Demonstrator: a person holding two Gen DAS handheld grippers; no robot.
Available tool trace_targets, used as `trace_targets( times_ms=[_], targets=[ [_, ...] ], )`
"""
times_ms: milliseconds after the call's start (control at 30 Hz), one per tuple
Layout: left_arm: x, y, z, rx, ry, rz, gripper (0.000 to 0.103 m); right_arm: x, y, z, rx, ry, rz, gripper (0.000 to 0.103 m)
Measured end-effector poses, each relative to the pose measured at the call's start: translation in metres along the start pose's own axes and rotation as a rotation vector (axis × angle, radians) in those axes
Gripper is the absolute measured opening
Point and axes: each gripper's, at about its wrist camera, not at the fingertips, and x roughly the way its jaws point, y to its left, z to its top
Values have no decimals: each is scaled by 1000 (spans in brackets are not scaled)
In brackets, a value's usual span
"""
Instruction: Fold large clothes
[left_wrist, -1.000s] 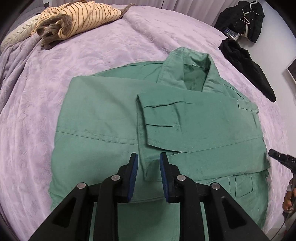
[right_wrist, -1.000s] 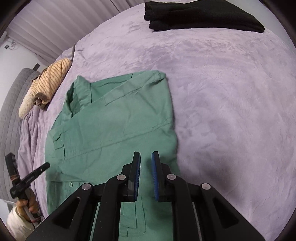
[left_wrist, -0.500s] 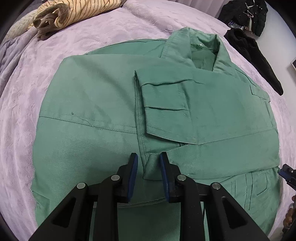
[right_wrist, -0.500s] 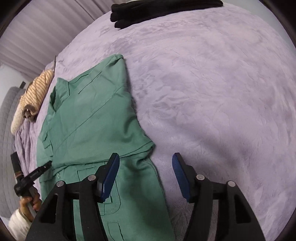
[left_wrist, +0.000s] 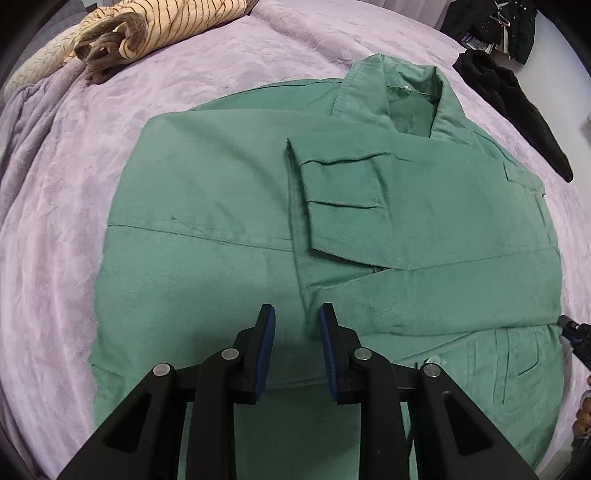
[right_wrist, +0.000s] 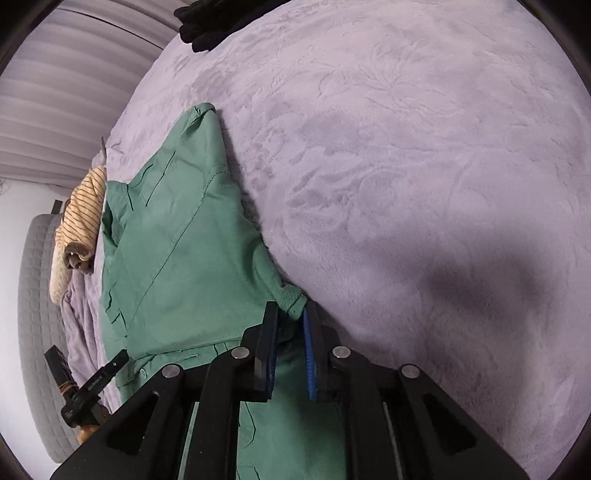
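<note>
Now right gripper (right_wrist: 290, 314) around green jacket (right_wrist: 177, 258) edge

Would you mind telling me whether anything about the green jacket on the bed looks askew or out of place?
Nothing looks damaged. The green cotton jacket lies flat on the lilac plush bedspread, sleeves folded across the front. Only its edge beside the right gripper bunches up slightly between the jaws.

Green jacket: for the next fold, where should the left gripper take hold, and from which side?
Probably the near end of the folded-over sleeve on the green jacket, approached from the hem side. Its edge runs straight between the left gripper fingers, which are open. The right gripper pinches the opposite side edge.
</note>
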Motion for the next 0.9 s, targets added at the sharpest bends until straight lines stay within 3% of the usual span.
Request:
trace_targets(
  times_ms=[67, 233, 300, 333, 367, 400, 467, 500, 600, 667, 800, 833, 900],
  targets=[
    [-9, 6, -8, 0, 11, 25, 26, -11, -2, -3, 15, 1, -54, 19],
    [-36, 23, -35, -14, 40, 80, 26, -37, 14, -27, -60, 18, -107, 19],
    [-45, 27, -45, -19, 56, 116, 26, -43, 26, -36, -97, 24, -109, 37],
    [-47, 24, -47, -25, 54, 131, 26, -46, 34, -42, -111, 28, -101, 56],
    [-53, 26, -53, -32, 51, 142, 26, -48, 40, -46, -118, 31, -88, 62],
    [-58, 27, -57, -38, 52, 143, 27, -50, 45, -50, -123, 32, -77, 62],
    [-66, 31, -67, -45, 61, 157, 71, -52, 58, -59, -142, 36, -74, 62],
    [-71, 32, -71, -50, 62, 177, 103, -52, 65, -64, -152, 42, -72, 62],
    [-84, 29, -81, -34, 45, 210, 102, -52, 83, -75, -185, 54, -75, 71],
    [-92, 31, -87, -46, 54, 220, 102, -54, 95, -82, -211, 56, -74, 81],
    [-103, 40, -93, -98, 85, 207, 102, -62, 120, -94, -271, 41, -82, 88],
    [-105, 41, -94, -102, 88, 212, 102, -65, 126, -97, -286, 33, -78, 99],
    [-110, 42, -97, -96, 88, 222, 102, -71, 135, -104, -306, 21, -64, 103]
  ],
)
